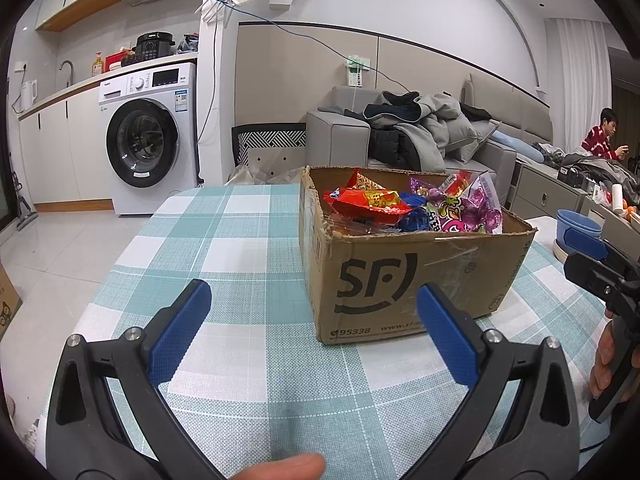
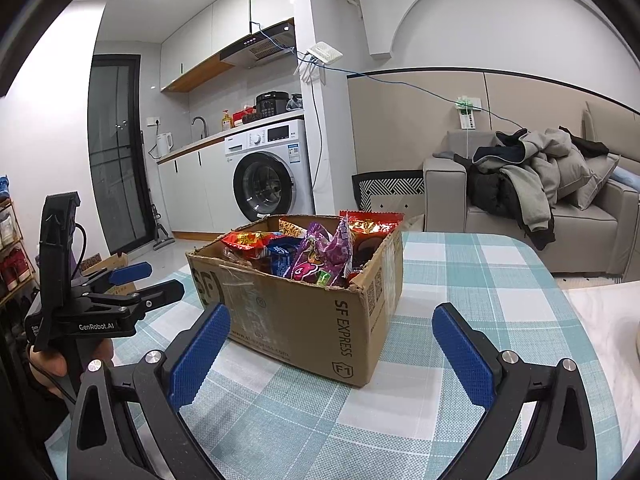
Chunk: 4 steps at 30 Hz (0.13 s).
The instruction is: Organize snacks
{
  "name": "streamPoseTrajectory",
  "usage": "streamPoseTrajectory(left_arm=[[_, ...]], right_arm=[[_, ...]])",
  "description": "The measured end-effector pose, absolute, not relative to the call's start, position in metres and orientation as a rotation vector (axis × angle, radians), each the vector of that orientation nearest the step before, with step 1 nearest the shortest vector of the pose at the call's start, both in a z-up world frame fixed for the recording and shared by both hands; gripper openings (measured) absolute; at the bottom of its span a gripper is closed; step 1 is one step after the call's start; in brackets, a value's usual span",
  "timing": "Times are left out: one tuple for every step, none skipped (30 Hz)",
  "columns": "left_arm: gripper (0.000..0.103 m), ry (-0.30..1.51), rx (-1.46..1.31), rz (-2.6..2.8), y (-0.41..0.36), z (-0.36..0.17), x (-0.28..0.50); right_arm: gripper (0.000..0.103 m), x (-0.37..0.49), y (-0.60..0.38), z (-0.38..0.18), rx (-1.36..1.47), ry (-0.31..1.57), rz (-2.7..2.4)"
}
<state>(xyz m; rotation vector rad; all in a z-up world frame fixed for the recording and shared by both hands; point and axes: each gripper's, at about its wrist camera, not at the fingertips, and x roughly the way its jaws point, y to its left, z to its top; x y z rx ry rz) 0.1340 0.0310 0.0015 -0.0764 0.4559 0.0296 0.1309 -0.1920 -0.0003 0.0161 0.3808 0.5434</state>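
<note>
Both claws are seen spread wide with nothing held between their blue pads. Furthest left in the right wrist view, the left gripper (image 2: 154, 280) is held above the table's near-left edge, short of the cardboard box (image 2: 304, 312), its fingers parted and pointed toward the box without touching it; a hand (image 2: 52, 364) is wrapped around its handle. In its own view the left gripper (image 1: 314, 308) is framed by two blue pads (image 1: 180, 332) set well apart over the checked tablecloth (image 1: 224, 240), the box lying ahead and to the right of them. The box is placed on the teal-and-white cloth, open at the top, its flaps torn off along a ragged rim, and is marked with an SF logo on one wall. The snacks are heaped inside it — a red packet (image 1: 368, 202) toward the left, a blue packet (image 1: 414, 216) in the middle, a purple packet (image 1: 476, 210) toward the right. The right gripper (image 2: 332, 330) is held before the box's near corner, its pads open on either side and apart from the cardboard. In the left wrist view the right gripper (image 1: 588, 256) is seen at the far right edge, just past the box's right wall, with a blue bowl (image 1: 580, 222) behind it. A washing machine (image 2: 272, 172) is seen beyond the table on the left, and a grey sofa (image 2: 520, 200) piled with coats on the right.
</note>
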Motion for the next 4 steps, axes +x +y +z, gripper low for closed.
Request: streamPoseTrajectory(left_arm=[[0.102,0.456,-0.078,0.030,0.0312,0.0013,0.1341],[0.102,0.455,-0.078,0.030,0.0310,0.0015,0.1340],[0.102,0.456,-0.079,0.030,0.0310,0.0012,0.1342],[0.102,0.458,-0.082,0.031,0.0311,0.0006,0.1346]], right_arm=[[0.103,0.1309,-0.1914,-0.0005,0.016,0.381,0.543],[0.103,0.1309,-0.1918,-0.0003,0.016,0.381,0.543],[0.103,0.1310,-0.1920,-0.0001,0.016,0.381,0.544],[0.103,0.1310,-0.1920,-0.0001,0.016,0.381,0.543]])
